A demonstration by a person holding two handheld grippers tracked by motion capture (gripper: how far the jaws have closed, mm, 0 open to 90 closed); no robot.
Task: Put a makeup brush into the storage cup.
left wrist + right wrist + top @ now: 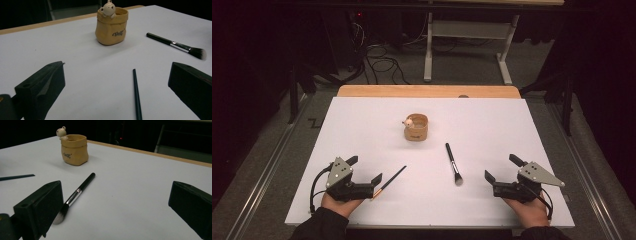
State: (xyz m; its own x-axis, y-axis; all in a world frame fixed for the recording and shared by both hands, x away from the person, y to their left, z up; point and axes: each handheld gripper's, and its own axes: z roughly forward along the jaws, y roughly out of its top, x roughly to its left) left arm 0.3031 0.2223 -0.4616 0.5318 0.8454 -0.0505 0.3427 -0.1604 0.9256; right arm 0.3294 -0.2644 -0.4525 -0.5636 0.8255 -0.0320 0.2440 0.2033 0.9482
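A tan sack-shaped cup [416, 127] with a small bear figure on its rim stands mid-table; it is also in the left gripper view [111, 25] and the right gripper view [74, 149]. A black makeup brush [453, 163] lies right of centre, bristles toward me [178, 45] [75, 194]. A thin dark brush with an orange end [389, 182] lies left of centre [136, 95]. My left gripper [364, 169] rests open at the near left, with the thin brush just beside its right jaw. My right gripper [502, 168] rests open at the near right, nothing between its jaws.
A white sheet [362, 125] covers the wooden table [427, 91]. Beyond the table stand a grey frame [472, 45] and cables [382, 62] on the dark floor.
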